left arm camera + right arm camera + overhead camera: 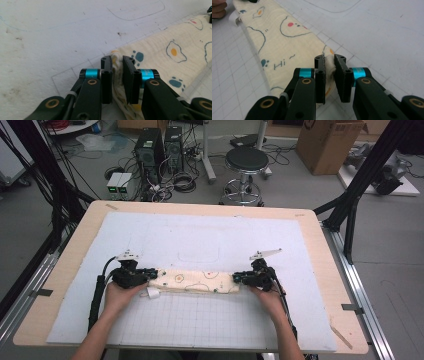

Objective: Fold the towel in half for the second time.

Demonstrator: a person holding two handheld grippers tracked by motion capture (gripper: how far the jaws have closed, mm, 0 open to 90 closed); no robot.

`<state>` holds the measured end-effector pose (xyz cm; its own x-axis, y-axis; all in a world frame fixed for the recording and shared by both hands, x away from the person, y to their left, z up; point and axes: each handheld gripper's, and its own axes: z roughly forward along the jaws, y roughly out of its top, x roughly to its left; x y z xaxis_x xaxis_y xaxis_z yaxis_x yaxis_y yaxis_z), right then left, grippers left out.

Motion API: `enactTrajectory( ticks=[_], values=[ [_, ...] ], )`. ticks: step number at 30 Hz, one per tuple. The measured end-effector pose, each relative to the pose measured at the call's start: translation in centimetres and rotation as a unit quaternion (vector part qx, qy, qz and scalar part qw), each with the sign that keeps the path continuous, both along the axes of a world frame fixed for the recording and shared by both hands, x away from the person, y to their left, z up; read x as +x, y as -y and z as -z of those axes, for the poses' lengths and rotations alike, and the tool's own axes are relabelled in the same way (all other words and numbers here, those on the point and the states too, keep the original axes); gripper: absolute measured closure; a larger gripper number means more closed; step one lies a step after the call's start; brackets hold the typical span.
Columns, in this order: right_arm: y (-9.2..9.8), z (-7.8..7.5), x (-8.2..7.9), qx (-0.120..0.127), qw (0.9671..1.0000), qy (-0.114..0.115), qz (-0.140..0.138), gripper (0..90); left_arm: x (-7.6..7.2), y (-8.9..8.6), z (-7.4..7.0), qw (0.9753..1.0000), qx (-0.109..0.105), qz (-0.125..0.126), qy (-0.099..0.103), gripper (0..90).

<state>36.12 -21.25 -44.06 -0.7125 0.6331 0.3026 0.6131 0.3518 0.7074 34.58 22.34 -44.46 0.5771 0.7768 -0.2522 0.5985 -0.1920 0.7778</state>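
Cloth (197, 281) printed with fried eggs and blue paw marks is laid as a long folded strip across the near half of the white mat (210, 240), running from nine o'clock to three o'clock in the high view. The strip's end at nine o'clock is pinched by the left gripper (151, 273), whose jaws are seen in the left gripper view closed narrowly on a bunched fold of the fabric (117, 75). The end at three o'clock is clamped in the same way by the right gripper (239, 278), and in the right gripper view a gathered corner of the fabric (329, 72) is pressed between its two black jaws. Each gripper is held from behind by a hand, the left hand (117, 295) at seven o'clock and the right hand (267, 297) at five o'clock. A small white tag (152, 293) is seen at the strip's near edge, just beside the left gripper. The mat is carried by a wooden table (320, 250).
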Motion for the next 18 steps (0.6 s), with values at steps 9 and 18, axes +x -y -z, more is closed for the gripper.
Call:
enactTrajectory(
  ticks=[9, 18],
  values=[
    [-0.8, -1.8, 1.5, -0.010, 0.9996, 0.019, 0.019, 81.0, 1.5, -0.3, -1.0, 0.9995, 0.007, -0.024, 0.020, 80.6],
    [-1.0, -1.6, 4.0, -0.022, 0.9981, 0.016, 0.055, 80.9, 3.2, 0.1, -1.2, 0.9987, 0.011, -0.041, 0.027, 80.6]
  ],
)
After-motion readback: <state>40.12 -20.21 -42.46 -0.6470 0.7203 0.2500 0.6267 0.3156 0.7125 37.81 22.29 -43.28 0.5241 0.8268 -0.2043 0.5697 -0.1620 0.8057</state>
